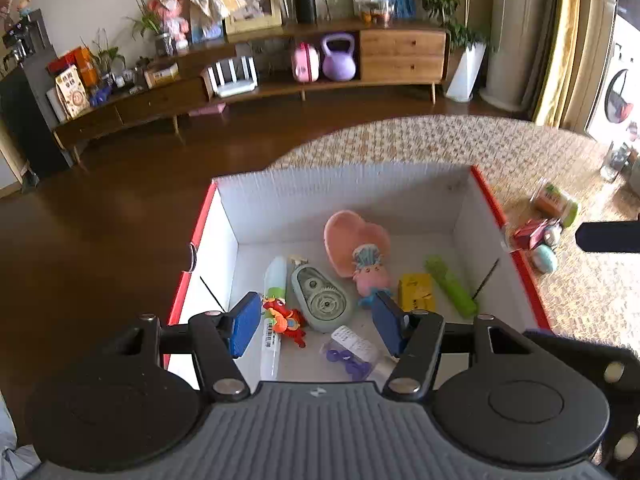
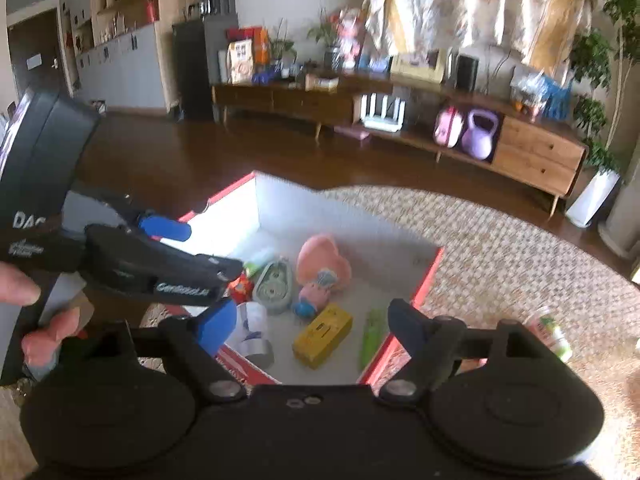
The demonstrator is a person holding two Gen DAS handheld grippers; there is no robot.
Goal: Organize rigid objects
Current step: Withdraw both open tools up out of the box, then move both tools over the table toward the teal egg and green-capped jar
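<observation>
A white box with red rims (image 1: pixel 486 196) stands on a woven rug and shows in the right wrist view too (image 2: pixel 434 270). Inside lie a grey tape dispenser (image 1: pixel 323 298), a pink heart (image 1: pixel 354 236), a pink plush (image 1: pixel 372 276), a yellow block (image 1: pixel 416 292), a green stick (image 1: pixel 450 286), a white tube (image 1: pixel 274 300), a red toy (image 1: pixel 286 320) and a clear packet with purple parts (image 1: pixel 352 354). My left gripper (image 1: pixel 316 328) is open and empty above the box's near side. My right gripper (image 2: pixel 312 328) is open and empty over the box's near corner; the left gripper (image 2: pixel 192 272) shows there at left.
Small toys and a green-labelled packet (image 1: pixel 554 202) lie on the rug (image 1: pixel 440 140) right of the box; one packet shows in the right wrist view (image 2: pixel 550 332). A long wooden sideboard (image 1: pixel 402 54) with a purple kettlebell (image 1: pixel 339 58) lines the far wall. Dark wood floor (image 1: pixel 100 208) lies left.
</observation>
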